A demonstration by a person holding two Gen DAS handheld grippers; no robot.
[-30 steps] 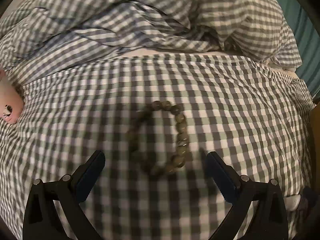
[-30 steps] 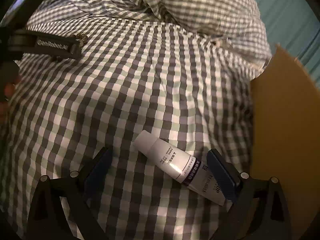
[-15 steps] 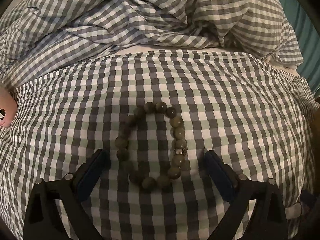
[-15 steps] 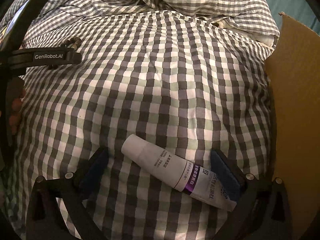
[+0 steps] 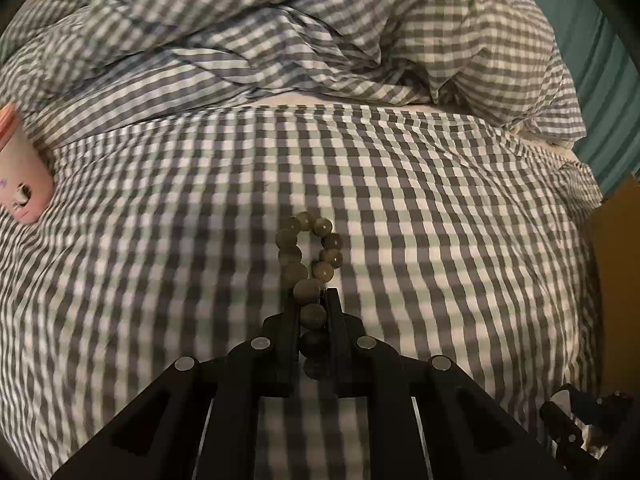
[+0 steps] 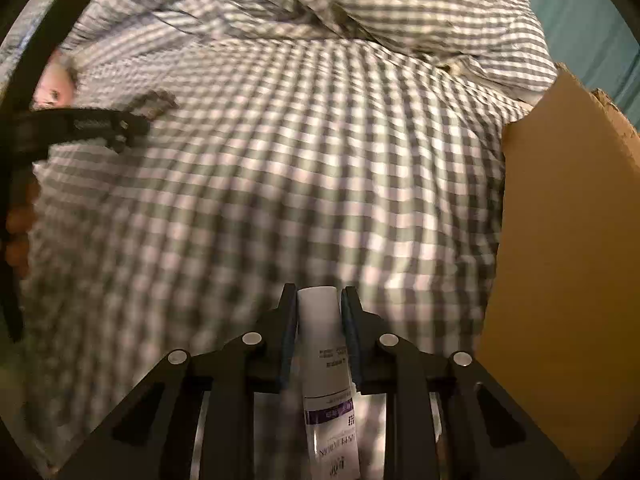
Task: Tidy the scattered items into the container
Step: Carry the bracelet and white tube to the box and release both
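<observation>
— Gripping both: left gripper (image 5: 310, 300) clamped on bead bracelet (image 5: 310, 256), right gripper (image 6: 319, 300) clamped on white tube (image 6: 326, 354), just above the bed (image 6: 260, 184).
— Next, probably: carry right, release into cardboard box (image 6: 560, 216).

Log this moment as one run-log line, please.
left gripper: shut on bead bracelet | right gripper: shut on white tube | cardboard box: right, nothing dropped in yet
</observation>
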